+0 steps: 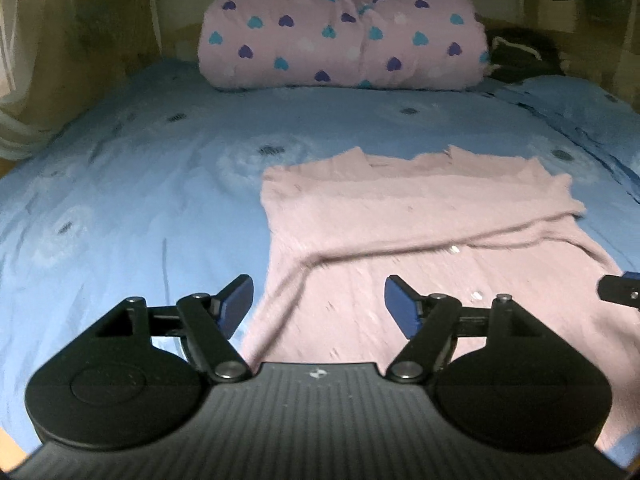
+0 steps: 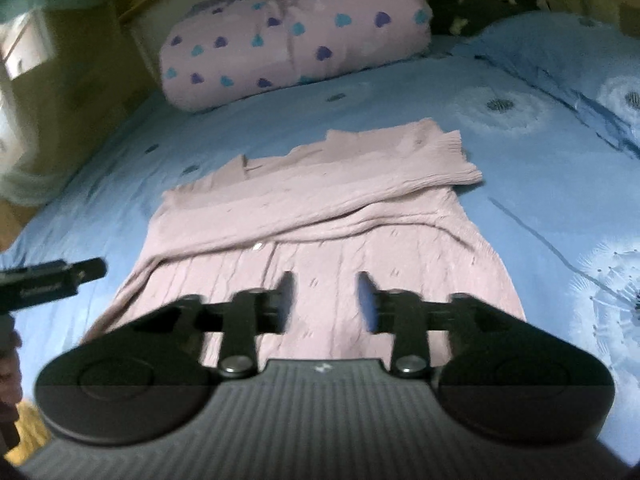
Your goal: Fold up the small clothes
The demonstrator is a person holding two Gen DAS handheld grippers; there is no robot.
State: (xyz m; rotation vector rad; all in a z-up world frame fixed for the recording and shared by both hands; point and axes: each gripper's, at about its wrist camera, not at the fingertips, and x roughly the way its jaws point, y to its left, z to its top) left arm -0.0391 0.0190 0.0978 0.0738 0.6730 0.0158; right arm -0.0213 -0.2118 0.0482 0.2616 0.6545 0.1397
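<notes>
A small pink knit sweater (image 1: 420, 216) lies flat on the blue bedsheet (image 1: 132, 200), with both sleeves folded across its chest. My left gripper (image 1: 319, 306) hovers over the sweater's lower left edge, jaws wide apart and empty. In the right wrist view the same sweater (image 2: 320, 208) spreads out ahead. My right gripper (image 2: 326, 300) hangs above its lower hem, jaws apart with nothing between the pads. A dark tip of the right gripper (image 1: 620, 286) shows at the left view's right edge, and the left gripper (image 2: 52, 280) pokes in at the right view's left edge.
A rolled pink quilt with heart prints (image 1: 344, 32) lies at the head of the bed. A blue pillow (image 2: 560, 52) sits at the far right, with a dark bundle (image 1: 520, 52) behind it. Curtains (image 1: 24, 60) hang at the left.
</notes>
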